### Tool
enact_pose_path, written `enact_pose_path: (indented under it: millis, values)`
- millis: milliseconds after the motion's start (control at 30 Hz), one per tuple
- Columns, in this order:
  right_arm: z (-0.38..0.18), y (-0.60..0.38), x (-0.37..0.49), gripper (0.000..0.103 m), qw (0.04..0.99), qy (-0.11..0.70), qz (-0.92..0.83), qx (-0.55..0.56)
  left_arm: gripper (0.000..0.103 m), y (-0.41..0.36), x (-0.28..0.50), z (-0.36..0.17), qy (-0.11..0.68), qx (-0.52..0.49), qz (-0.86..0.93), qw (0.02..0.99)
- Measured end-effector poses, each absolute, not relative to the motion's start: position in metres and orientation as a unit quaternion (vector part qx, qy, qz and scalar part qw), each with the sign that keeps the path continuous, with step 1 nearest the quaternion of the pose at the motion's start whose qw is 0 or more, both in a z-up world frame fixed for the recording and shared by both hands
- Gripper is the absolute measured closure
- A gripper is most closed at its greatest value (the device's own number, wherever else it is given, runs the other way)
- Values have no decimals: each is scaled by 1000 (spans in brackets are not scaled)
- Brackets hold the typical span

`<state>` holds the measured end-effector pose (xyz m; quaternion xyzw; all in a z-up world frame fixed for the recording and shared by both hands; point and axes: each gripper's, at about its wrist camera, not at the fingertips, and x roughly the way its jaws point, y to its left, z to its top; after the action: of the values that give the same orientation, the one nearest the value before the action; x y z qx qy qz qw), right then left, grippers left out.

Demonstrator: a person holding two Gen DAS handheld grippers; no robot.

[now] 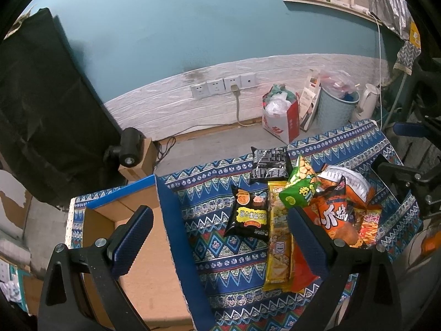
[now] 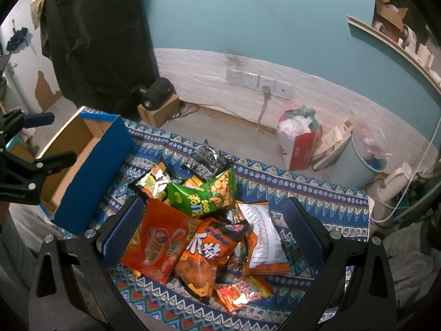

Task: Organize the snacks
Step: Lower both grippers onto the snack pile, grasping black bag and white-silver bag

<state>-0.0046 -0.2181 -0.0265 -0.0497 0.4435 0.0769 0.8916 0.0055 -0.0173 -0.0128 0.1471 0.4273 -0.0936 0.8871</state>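
Two grippers are in my hands and both stand wide apart, with nothing between the blue pads. My right gripper [image 2: 213, 231] hangs low over the pile of snack bags, so the flat orange-red foil bag [image 2: 158, 244] and the orange bag with large white characters [image 2: 212, 248] lie directly between its fingers. The puffed green bag printed with round crackers [image 2: 205, 193] sits on top of the pile, just beyond the fingertips. A crinkled black-and-silver bag [image 2: 206, 160] lies further back on the blue patterned tablecloth [image 2: 317, 193].

My left gripper [image 1: 220, 237] is spread over the border between the pile and the open cardboard box with blue outer walls [image 1: 154, 248]: its left finger is above the box floor, its right finger above the orange bags. Between them I see the small black bag with a yellow label [image 1: 249, 216] and the long yellow packet [image 1: 279, 237], whose long axis runs away from me, almost in line with the fingers.

The box lies to the left of all snacks, so every bag must travel leftward. I judge the right gripper is nearer to the pile and the left one nearer to the box. Whether the box holds anything yet I cannot tell fully, because part of its floor is hidden.
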Motion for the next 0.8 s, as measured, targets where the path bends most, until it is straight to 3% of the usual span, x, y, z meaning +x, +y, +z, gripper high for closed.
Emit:
enact_pose_path:
  millis: [533,800]
  values:
    - [-30,-230,3,3,886,458,69,-36,4,-22,20,-19,441,152,-93,879]
    - [-48,-243,24,3,873,483,57,-45,4,-20,53,-46,484,144,-100,857]
